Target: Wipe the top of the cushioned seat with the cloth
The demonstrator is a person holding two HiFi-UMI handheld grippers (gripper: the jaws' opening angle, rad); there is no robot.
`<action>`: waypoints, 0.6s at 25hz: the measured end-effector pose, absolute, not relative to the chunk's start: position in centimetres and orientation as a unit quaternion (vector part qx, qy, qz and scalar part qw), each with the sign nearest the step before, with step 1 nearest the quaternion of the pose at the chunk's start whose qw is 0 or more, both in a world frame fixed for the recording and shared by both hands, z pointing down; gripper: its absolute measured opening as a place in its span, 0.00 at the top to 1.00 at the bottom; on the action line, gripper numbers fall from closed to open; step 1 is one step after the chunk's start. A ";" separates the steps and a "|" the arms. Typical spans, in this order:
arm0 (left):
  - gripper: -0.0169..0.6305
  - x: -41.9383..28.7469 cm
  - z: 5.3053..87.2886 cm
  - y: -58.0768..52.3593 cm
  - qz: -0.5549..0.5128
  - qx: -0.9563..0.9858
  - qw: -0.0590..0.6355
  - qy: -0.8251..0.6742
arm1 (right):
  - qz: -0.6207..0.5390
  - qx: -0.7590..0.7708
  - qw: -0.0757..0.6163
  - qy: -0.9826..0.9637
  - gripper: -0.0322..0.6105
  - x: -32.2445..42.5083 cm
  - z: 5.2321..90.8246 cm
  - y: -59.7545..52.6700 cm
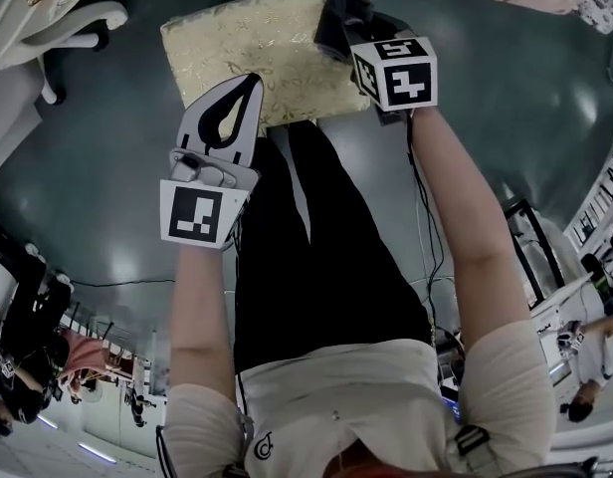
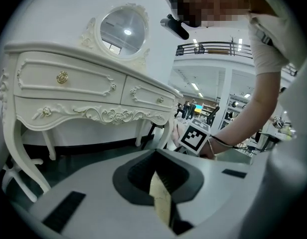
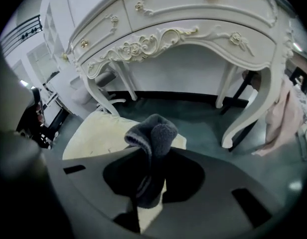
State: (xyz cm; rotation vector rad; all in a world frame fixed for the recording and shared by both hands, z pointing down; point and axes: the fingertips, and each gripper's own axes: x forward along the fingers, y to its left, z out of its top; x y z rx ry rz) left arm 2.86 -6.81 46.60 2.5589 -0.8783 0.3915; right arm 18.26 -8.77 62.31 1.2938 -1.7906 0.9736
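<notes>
The cushioned seat (image 1: 249,43), its top gold-patterned, stands on the dark floor ahead of me. A dark grey cloth (image 1: 342,16) hangs bunched over the seat's far right corner, with my right gripper (image 1: 354,36) shut on it. In the right gripper view the cloth (image 3: 153,133) sticks up between the jaws, above the cream seat (image 3: 98,136). My left gripper (image 1: 252,81) is shut with nothing in it and hovers over the seat's near edge. In the left gripper view only a sliver of the seat (image 2: 161,203) shows below the joined tips of the left gripper (image 2: 156,156).
A white carved dressing table (image 3: 193,29) with an oval mirror (image 2: 121,31) stands just beyond the seat. Pink fabric (image 3: 284,116) hangs by its right leg. White furniture legs (image 1: 78,26) are at the left. A black cable (image 1: 426,227) runs along the floor near my right arm.
</notes>
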 end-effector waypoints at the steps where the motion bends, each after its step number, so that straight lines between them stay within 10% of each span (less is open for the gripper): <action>1: 0.95 3.4 46.4 -6.7 0.139 0.917 0.202 -0.313 | 0.386 0.502 0.356 -0.687 0.83 18.9 62.3 -8.5; 15: 0.95 -1.9 42.9 -5.1 0.132 0.899 0.203 -0.364 | 0.361 0.446 0.364 -0.733 0.83 10.3 57.5 -7.7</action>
